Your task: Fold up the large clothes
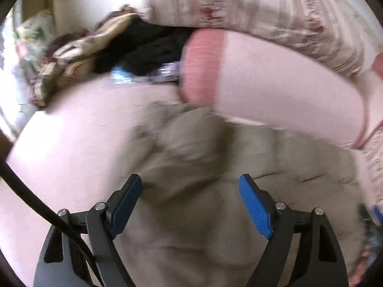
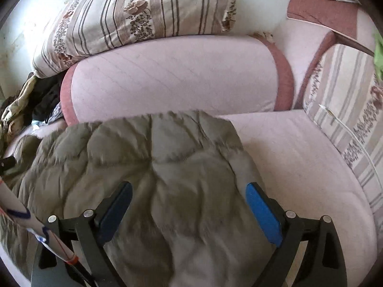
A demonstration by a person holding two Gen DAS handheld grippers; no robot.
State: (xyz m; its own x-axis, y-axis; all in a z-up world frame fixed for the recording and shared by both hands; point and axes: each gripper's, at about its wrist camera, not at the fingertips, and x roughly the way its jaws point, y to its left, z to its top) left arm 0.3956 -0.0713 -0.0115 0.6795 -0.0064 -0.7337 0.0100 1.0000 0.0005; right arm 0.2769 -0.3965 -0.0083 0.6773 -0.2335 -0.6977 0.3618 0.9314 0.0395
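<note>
**Both grippers spread wide over a quilted jacket on a pink sofa**

Left wrist view, blurred: left gripper (image 1: pixel 190 184) low over an olive-grey quilted puffy jacket (image 1: pixel 191 162), blue-padded fingers (image 1: pixel 256 205) wide apart, nothing pinched between them. Jacket spread on the seat of a pale pink upholstered sofa (image 1: pixel 71 148), filling the near middle. Beyond it, a long pale pink bolster with darker pink ends (image 1: pixel 275 91); above that, a striped floral cushion (image 1: pixel 251 7). Far left, a heap of beige and black clothes (image 1: pixel 115 45).

Right wrist view, sharper: right gripper (image 2: pixel 189 189) over the same jacket (image 2: pixel 148 157), fingers (image 2: pixel 262 212) spread wide, cloth lying beneath and between them, pads apart from it on both sides, no pinch. Jacket crumpled at near left and centre of the sofa seat (image 2: pixel 299 157), far edge just beside the bolster (image 2: pixel 177 76). Striped cushion (image 2: pixel 134 16) behind, a second striped floral cushion (image 2: pixel 347 110) at right.
</note>
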